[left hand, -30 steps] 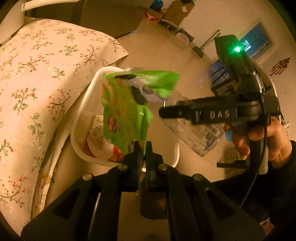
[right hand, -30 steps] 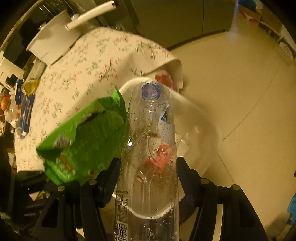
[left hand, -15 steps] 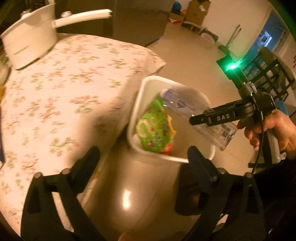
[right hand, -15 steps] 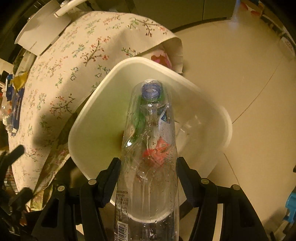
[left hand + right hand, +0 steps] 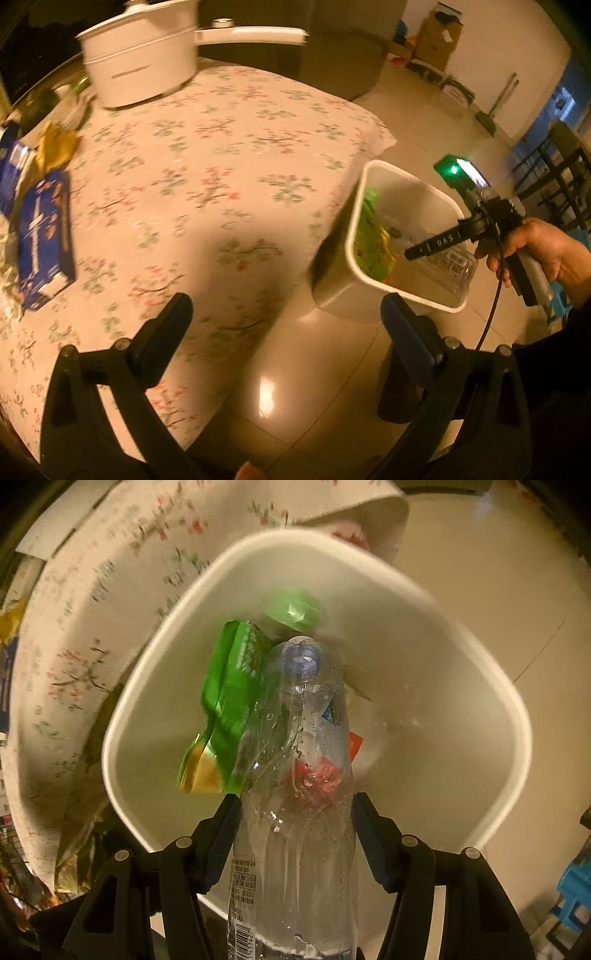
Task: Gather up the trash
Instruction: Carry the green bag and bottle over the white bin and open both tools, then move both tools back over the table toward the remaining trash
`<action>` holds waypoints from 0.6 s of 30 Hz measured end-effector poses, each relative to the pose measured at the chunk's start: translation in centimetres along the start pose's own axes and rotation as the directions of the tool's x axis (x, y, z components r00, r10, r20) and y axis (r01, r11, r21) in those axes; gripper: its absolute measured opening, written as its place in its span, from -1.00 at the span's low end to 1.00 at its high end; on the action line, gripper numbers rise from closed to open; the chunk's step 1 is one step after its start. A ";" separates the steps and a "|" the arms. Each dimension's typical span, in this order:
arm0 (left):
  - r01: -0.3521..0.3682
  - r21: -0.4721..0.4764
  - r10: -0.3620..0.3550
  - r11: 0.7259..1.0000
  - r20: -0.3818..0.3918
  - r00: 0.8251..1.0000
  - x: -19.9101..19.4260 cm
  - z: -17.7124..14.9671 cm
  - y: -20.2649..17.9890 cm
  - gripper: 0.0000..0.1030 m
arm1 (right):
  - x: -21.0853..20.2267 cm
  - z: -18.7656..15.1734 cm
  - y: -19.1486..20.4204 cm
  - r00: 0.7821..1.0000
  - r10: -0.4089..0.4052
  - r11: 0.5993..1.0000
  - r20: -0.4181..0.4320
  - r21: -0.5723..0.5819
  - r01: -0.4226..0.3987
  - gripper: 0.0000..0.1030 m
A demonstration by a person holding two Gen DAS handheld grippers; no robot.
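A white bin (image 5: 406, 188) (image 5: 424, 635) stands on the floor beside the table. A green snack bag (image 5: 369, 243) (image 5: 232, 690) lies inside it. My right gripper (image 5: 295, 805) is shut on a clear plastic bottle (image 5: 299, 812), neck pointing down into the bin; in the left wrist view the gripper (image 5: 436, 245) holds the bottle (image 5: 450, 260) over the bin's right rim. My left gripper (image 5: 284, 314) is open and empty, above the table edge and floor, left of the bin.
The table has a floral cloth (image 5: 207, 177). On it stand a white pot with a long handle (image 5: 140, 62), a blue box (image 5: 44, 236) and a yellow wrapper (image 5: 55, 147) at the left. Cardboard boxes (image 5: 439, 37) stand at the far wall; chairs (image 5: 557, 173) stand at the right.
My left gripper opened and let the green bag fall into the bin, then pulled back and left over the table. My right gripper has lowered the bottle further into the bin.
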State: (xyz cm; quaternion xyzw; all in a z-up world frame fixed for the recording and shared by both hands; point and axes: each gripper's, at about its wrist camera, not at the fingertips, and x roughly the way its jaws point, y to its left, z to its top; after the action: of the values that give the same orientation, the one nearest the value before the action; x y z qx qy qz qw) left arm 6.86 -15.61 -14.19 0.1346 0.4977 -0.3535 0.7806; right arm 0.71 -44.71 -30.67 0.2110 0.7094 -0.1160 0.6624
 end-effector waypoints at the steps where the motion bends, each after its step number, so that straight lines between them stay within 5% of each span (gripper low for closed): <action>1: -0.003 -0.010 0.003 1.000 0.000 1.000 -0.1 -0.1 0.5 0.97 | 0.6 0.1 0.1 1.000 -0.014 1.000 -0.022 -0.006 0.014 0.23; 8: -0.052 -0.041 0.054 0.998 0.038 0.998 -2.2 -0.6 3.8 0.98 | 2.8 0.7 0.2 0.993 -0.074 0.997 -0.089 -0.012 0.073 0.25; 12: -0.089 -0.084 0.095 0.992 0.065 0.993 -3.5 -0.8 6.3 0.99 | 1.5 0.8 0.9 0.996 -0.078 0.997 -0.037 -0.032 0.077 0.58; 18: -0.199 -0.183 0.220 0.963 0.098 0.971 -5.3 -1.3 11.3 0.99 | -3.3 0.1 1.4 0.994 -0.072 0.997 0.077 -0.023 0.074 0.59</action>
State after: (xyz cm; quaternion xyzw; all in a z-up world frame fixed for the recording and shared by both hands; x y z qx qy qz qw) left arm 12.40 -4.58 -11.77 0.0977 0.4624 -0.2318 0.8502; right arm 1.55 -43.99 -27.21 0.1719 0.6924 -0.1389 0.6868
